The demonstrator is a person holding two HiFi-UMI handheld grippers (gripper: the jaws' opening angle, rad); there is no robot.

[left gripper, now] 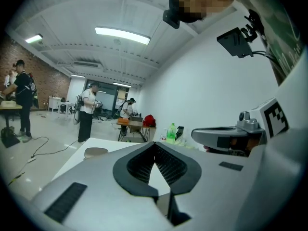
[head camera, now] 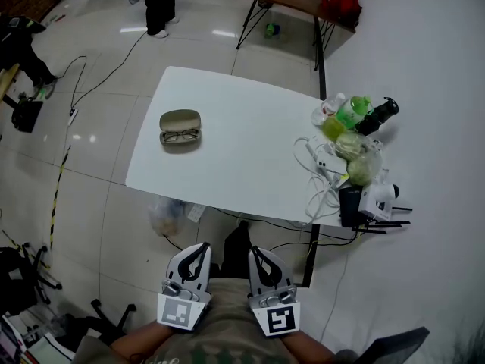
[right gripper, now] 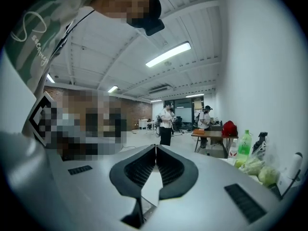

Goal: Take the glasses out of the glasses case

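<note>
1. Table (head camera: 227, 127): white.
2. Case (head camera: 179, 117): dull olive-grey; glasses (head camera: 180, 136): dark frames.
3. Bottle (head camera: 353, 112), right: bright green.
4. Bag (head camera: 341, 4), far: red.
5. Left gripper (head camera: 203, 249), right gripper (head camera: 254, 251): pale grey, black-and-white square markers.

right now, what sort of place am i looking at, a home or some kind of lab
Probably an open lab or workshop, not a home: a cable trails across the tiled floor, other people stand by work tables in the background, and strip lights line the ceiling.
</note>
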